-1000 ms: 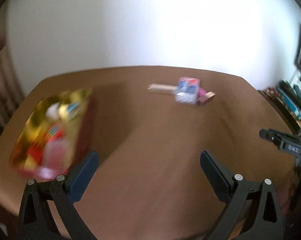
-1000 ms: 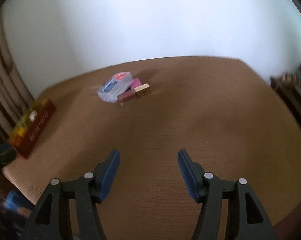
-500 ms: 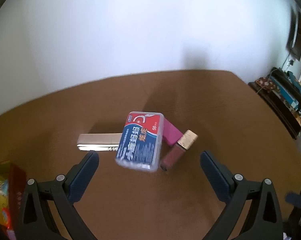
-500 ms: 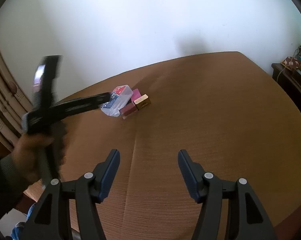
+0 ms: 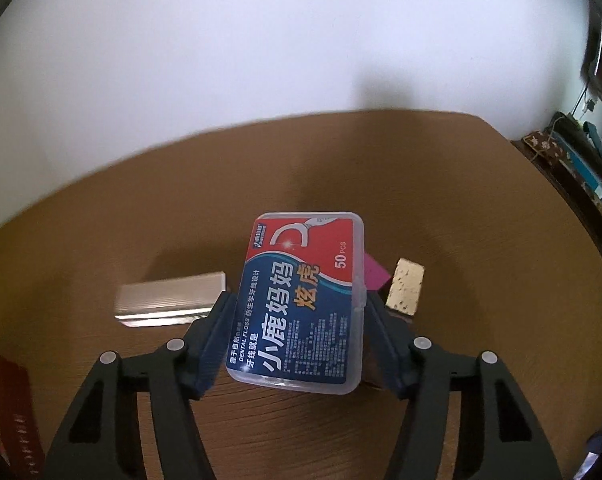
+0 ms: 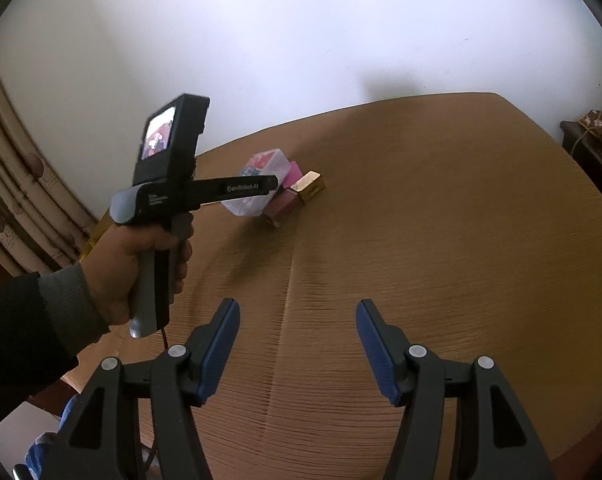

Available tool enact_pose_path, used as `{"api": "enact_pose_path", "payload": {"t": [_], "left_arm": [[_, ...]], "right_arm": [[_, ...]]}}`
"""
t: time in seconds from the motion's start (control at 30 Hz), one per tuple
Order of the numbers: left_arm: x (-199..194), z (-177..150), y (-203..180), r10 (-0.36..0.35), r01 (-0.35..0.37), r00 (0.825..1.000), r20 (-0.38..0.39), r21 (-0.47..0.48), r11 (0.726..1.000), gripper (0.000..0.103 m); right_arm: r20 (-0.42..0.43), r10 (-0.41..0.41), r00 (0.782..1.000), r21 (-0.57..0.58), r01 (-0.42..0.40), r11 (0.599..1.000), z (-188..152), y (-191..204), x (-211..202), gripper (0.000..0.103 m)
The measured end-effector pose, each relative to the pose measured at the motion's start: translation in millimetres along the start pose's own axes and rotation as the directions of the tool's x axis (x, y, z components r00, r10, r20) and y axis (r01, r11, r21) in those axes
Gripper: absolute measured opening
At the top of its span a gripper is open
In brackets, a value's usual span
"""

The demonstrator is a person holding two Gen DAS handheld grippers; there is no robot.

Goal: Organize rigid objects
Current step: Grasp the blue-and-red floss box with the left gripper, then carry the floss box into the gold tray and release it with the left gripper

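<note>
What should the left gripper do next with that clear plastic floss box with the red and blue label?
Probably finish closing, then lift straight up. The left gripper has its jaws closing on both long sides of the clear plastic dental floss box, which lies tilted on a pink block beside a gold-capped lipstick.

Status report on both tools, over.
Left tool closing around floss box. Right tool open, nothing between its pads. Gold-capped bottle and silver bar beside box.
</note>
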State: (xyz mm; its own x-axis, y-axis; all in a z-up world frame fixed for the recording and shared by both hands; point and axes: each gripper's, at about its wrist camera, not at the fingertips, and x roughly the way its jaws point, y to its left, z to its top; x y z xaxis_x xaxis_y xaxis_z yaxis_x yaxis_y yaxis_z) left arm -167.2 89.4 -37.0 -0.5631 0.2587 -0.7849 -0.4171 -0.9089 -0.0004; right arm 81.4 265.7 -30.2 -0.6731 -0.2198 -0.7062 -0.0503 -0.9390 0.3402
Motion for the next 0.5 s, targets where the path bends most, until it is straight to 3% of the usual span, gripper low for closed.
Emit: {"api": "enact_pose_path", "payload": {"t": [0.17, 0.5], "left_arm": [[-42.7, 8.3, -7.9, 0.092, -0.091, 0.993, 0.075, -0.014, 0.996, 0.058], [-115.2, 28.9, -14.5, 0.251, -0.247, 0.955, 0.157, -0.043, 0.968, 0.058]], "right_arm": [[0.011, -0.003, 1.0, 0.002, 0.003, 1.0, 2.5, 0.7, 1.5, 0.062], [0.021, 0.005, 1.0, -0.015, -0.005, 1.0, 4.1, 7.4, 1.7, 0.062]]}}
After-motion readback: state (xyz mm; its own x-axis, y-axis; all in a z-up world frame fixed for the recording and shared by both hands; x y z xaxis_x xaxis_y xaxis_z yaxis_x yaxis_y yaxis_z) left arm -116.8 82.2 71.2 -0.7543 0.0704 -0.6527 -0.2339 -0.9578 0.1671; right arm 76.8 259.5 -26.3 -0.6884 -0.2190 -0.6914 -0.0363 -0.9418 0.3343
